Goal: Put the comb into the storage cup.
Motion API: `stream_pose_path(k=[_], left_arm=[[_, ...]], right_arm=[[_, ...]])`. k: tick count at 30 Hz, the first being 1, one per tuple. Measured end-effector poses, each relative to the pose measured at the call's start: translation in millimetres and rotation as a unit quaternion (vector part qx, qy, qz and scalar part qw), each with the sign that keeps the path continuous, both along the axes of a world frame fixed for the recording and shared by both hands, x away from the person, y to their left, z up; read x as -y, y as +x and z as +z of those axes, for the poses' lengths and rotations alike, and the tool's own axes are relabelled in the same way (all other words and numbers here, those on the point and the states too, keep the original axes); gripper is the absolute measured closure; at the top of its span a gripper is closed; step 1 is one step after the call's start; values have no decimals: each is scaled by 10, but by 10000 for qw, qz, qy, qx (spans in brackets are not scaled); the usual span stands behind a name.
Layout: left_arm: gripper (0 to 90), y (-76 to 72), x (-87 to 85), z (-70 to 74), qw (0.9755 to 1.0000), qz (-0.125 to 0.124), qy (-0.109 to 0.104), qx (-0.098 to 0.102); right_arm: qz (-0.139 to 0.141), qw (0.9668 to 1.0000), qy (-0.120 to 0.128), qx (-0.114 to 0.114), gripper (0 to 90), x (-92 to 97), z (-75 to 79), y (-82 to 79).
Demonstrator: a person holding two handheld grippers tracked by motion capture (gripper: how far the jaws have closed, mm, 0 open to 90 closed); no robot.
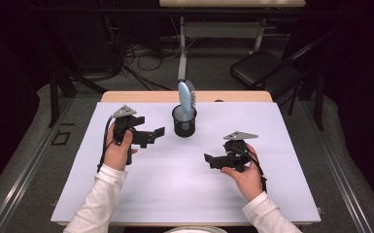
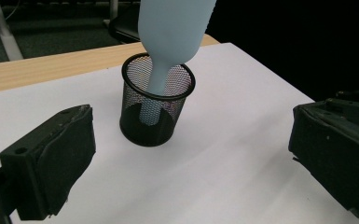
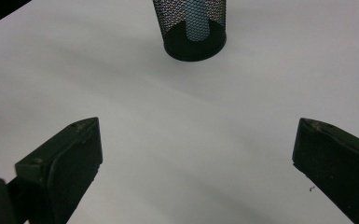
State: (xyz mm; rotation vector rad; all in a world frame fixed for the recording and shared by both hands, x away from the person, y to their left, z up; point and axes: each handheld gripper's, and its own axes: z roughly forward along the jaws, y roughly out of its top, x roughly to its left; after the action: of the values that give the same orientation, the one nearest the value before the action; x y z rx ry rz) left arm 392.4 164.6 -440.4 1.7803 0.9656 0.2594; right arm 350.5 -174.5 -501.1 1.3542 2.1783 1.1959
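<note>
A black mesh cup stands upright at the back middle of the white table cover. A light blue hairbrush stands in it handle down, bristle head up. In the left gripper view the cup and brush handle sit just ahead, between the jaws. My left gripper is open, left of the cup and apart from it. My right gripper is open, nearer the front right, holding nothing. The right gripper view has the cup farther off.
A strip of wooden tabletop borders the white cover at the back. A black folding chair and a table leg with cables stand on the floor beyond the table.
</note>
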Motion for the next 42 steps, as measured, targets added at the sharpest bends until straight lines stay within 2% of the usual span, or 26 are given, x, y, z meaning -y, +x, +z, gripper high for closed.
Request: stream_pose_path(k=[3, 8, 11, 21, 42], left_arm=[[9, 2, -2, -1, 10000, -3, -4, -4], [9, 1, -6, 1, 10000, 13, -10, 7], [9, 2, -14, 5, 10000, 25, -9, 17], [9, 8, -29, 7, 10000, 43, -13, 7], [9, 20, -55, 0, 10000, 80, -23, 1]], right_arm=[[-59, 10000, 79, 15, 14, 23, -27, -12], [-82, 9999, 11, 98, 14, 46, -57, -30], [-97, 9998, 114, 120, 14, 68, -77, -34], [-193, 9995, 154, 210, 14, 140, -126, -44], [-345, 9990, 221, 190, 14, 261, -187, -63]])
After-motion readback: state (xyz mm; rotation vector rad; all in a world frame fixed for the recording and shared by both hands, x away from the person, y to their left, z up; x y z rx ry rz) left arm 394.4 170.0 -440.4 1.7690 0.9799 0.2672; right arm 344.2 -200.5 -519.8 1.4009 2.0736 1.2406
